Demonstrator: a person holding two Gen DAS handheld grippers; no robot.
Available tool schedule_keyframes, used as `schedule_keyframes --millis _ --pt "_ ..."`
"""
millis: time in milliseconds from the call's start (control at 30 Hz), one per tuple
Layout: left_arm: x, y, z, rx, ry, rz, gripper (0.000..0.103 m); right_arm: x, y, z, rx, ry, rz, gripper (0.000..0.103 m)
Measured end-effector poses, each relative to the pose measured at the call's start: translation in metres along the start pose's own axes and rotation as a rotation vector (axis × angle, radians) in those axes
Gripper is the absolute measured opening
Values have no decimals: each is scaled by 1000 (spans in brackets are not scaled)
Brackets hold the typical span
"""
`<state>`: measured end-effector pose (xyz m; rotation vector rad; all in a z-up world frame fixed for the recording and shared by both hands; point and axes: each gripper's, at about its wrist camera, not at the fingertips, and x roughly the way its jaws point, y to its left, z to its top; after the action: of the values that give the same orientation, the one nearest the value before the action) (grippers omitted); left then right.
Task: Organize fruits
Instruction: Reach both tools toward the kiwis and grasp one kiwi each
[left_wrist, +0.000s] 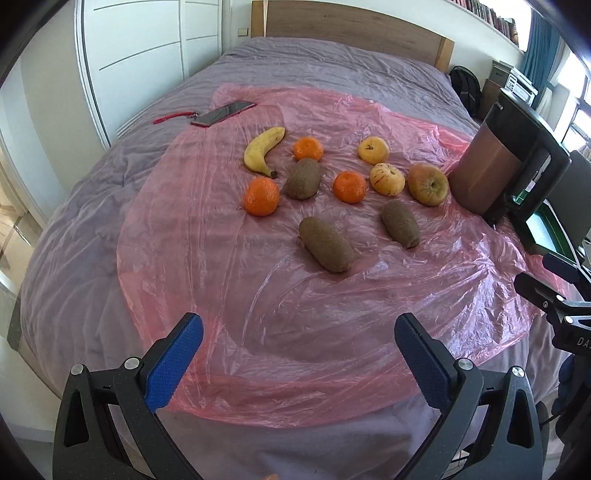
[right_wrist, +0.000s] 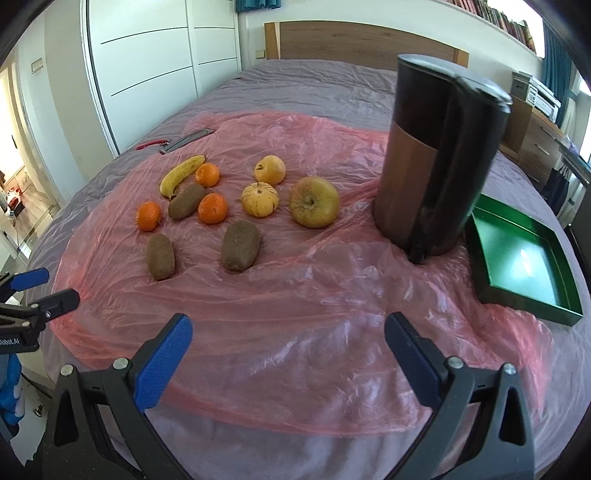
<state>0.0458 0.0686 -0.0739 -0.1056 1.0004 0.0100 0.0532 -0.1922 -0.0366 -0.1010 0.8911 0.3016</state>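
Fruit lies spread on a pink plastic sheet over a bed: a banana, three mandarins, three brown kiwis, a large apple, a striped yellow fruit and a yellow fruit. My left gripper hovers open near the sheet's front edge, nothing between its fingers. My right gripper is open too, at the front, short of the kiwis and the apple.
A tall dark jug stands on the sheet at the right. An empty green tray lies beside it. A phone with a red strap rests at the back left. Wardrobe doors stand left, a wooden headboard behind.
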Motion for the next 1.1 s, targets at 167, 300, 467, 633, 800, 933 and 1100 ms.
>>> schedule_keyframes --millis 167,300,467,633,800,933,1100 --pt "27 0 4 -12 62 -4 102 34 18 20 -32 26 57 103" --pt "47 1 16 -30 104 -6 102 65 26 35 -36 54 107 103" --pt "68 -4 34 -33 120 -10 98 98 31 53 -41 90 162 103" --pt "94 -7 52 -75 157 -46 82 127 33 65 -32 135 202 103" --pt "116 -9 63 -122 191 -59 67 153 27 68 18 195 240 91" --pt "129 -13 66 -137 214 -54 59 170 25 67 34 227 246 73" --pt "138 -14 70 -160 225 -58 47 180 27 66 28 246 268 30"
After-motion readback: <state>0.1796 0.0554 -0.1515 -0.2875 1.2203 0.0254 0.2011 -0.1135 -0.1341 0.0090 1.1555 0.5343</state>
